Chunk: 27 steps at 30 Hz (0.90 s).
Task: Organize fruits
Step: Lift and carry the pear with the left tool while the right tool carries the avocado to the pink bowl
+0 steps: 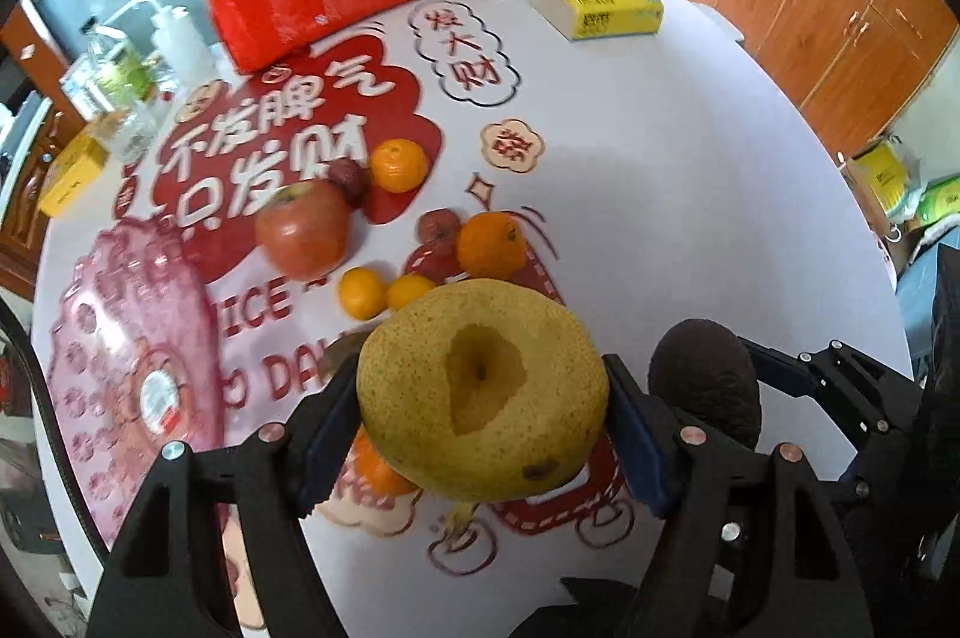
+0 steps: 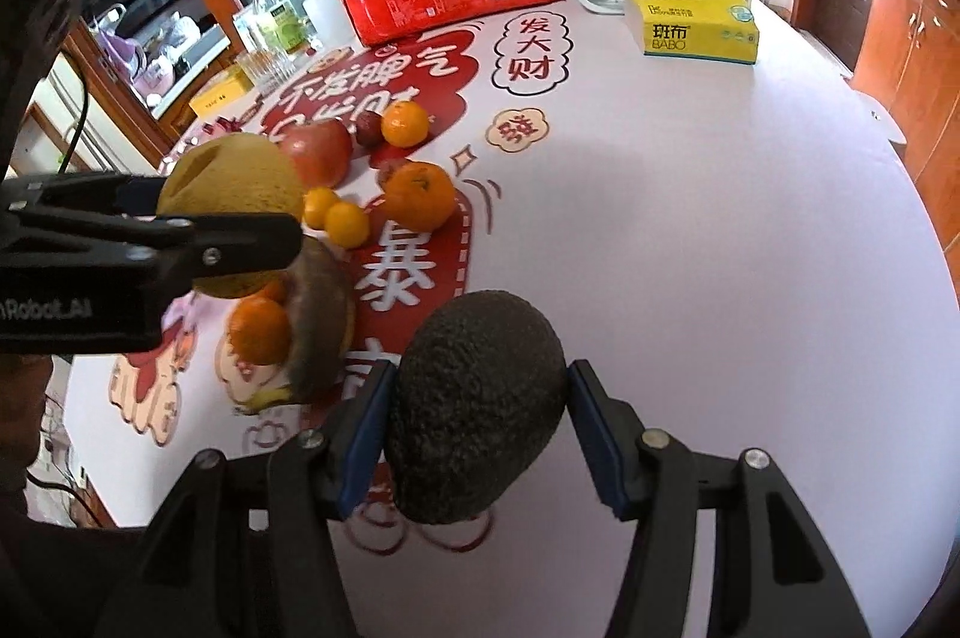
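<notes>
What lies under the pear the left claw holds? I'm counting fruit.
Below the pear, an orange and a browned banana show on the table; anything else beneath is hidden.

My left black two-finger gripper clamps a speckled yellow pear between blue pads. My right black gripper, just beside it, grips a dark bumpy avocado.

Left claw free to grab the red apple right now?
Probably not. The left claw is shut on the yellow pear, so its jaws are full. The path to the red apple looks open, but it must drop the pear first.
</notes>
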Each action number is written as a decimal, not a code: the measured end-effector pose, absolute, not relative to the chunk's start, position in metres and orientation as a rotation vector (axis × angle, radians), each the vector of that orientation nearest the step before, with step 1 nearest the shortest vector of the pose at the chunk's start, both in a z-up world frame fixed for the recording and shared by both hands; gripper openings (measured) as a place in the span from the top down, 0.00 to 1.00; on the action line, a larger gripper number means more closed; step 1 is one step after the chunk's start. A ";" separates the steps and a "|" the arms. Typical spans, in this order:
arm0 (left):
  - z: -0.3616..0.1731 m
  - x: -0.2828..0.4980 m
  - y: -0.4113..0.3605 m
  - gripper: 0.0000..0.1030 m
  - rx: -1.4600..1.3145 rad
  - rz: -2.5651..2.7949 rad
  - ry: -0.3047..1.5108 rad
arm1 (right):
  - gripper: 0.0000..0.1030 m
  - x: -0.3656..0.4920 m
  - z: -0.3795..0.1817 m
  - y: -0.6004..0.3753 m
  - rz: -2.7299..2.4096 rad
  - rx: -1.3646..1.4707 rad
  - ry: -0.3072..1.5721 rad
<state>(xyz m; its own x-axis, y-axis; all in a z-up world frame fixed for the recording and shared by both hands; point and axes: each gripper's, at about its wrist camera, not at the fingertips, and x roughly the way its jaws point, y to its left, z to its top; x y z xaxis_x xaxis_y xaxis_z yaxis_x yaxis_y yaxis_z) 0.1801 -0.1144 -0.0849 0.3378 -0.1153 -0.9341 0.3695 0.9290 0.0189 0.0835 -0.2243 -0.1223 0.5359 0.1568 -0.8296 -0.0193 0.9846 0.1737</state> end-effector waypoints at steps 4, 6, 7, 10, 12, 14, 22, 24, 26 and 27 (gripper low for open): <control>-0.066 0.161 -0.091 0.28 0.223 -0.296 1.140 | 0.44 0.070 -0.113 -0.212 0.108 0.191 0.995; -0.056 0.153 -0.074 0.28 0.197 -0.291 1.119 | 0.44 0.064 -0.110 -0.205 0.111 0.210 0.991; -0.053 0.151 -0.070 0.28 0.192 -0.287 1.113 | 0.44 0.061 -0.108 -0.201 0.114 0.222 0.990; -0.042 0.140 -0.048 0.28 0.187 -0.272 1.094 | 0.44 0.053 -0.106 -0.187 0.116 0.218 0.988; -0.037 0.135 -0.032 0.28 0.179 -0.260 1.093 | 0.44 0.049 -0.104 -0.177 0.117 0.214 0.985; -0.031 0.129 -0.014 0.28 0.167 -0.251 1.090 | 0.44 0.046 -0.100 -0.167 0.117 0.216 0.978; -0.019 0.116 0.050 0.28 0.171 -0.216 1.084 | 0.44 0.045 -0.089 -0.117 0.110 0.241 0.939; -0.016 0.114 0.069 0.28 0.177 -0.209 1.080 | 0.44 0.046 -0.087 -0.103 0.113 0.249 0.930; -0.013 0.113 0.084 0.28 0.181 -0.202 1.078 | 0.44 0.048 -0.085 -0.091 0.116 0.255 0.919; -0.012 0.112 0.093 0.28 0.183 -0.198 1.076 | 0.44 0.049 -0.083 -0.084 0.117 0.257 0.912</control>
<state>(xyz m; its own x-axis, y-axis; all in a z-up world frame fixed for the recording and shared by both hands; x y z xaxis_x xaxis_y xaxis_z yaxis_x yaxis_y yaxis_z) 0.1124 0.0935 -0.0120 0.4605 -0.0707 -0.8849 0.2487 0.9672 0.0521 0.0490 -0.0840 -0.0832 0.6085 0.2084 -0.7657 0.0087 0.9631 0.2691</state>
